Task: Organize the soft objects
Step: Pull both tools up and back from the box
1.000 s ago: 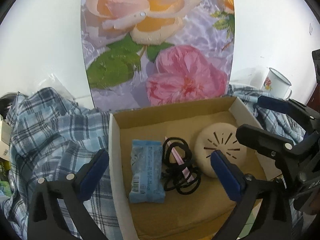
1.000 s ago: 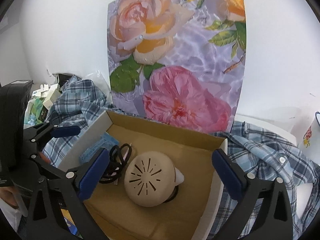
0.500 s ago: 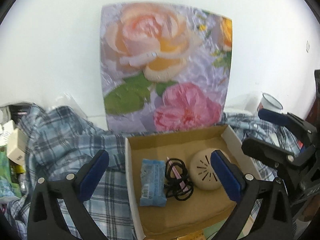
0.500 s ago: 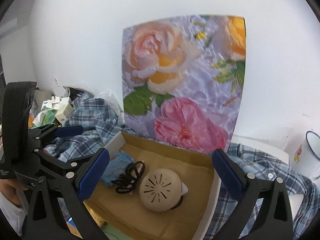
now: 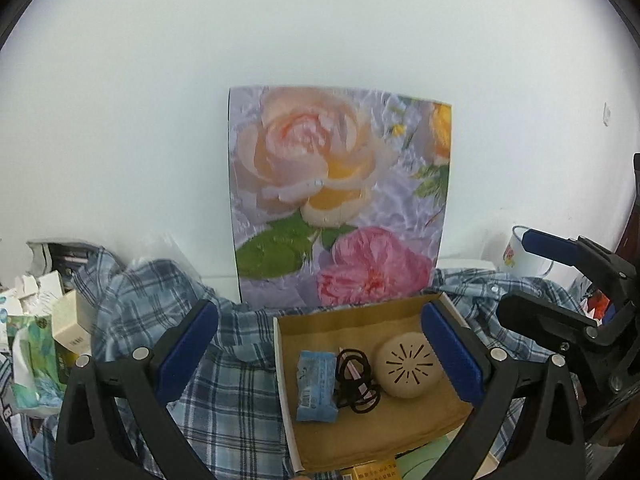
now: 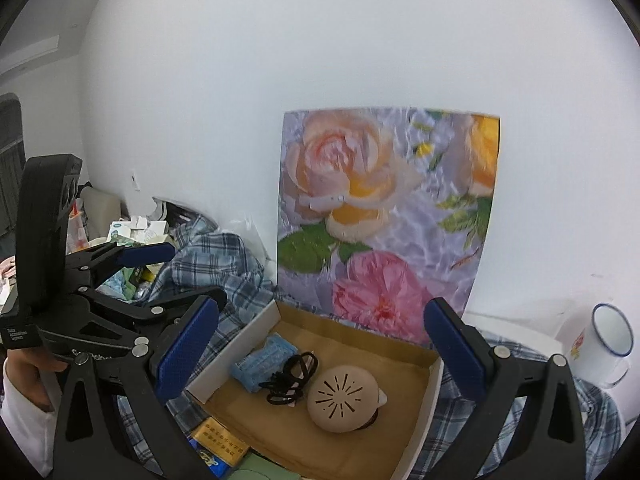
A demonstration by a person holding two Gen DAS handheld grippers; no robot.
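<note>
I am looking at a plain white wall (image 5: pixel 320 32) filling most of both views, evenly lit. A flower poster (image 5: pixel 340 196) is leaning upright against it. In the right wrist view, a darker doorway or panel (image 6: pixel 10 168) is showing at far left.

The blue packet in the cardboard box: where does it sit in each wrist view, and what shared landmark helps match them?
Left wrist: the blue packet lies lower centre, at the box's left side, beside the black hair ties.
Right wrist: it lies lower left of centre, near the box's white wall.
Shared landmark: the rose picture against the wall behind the box.
</note>
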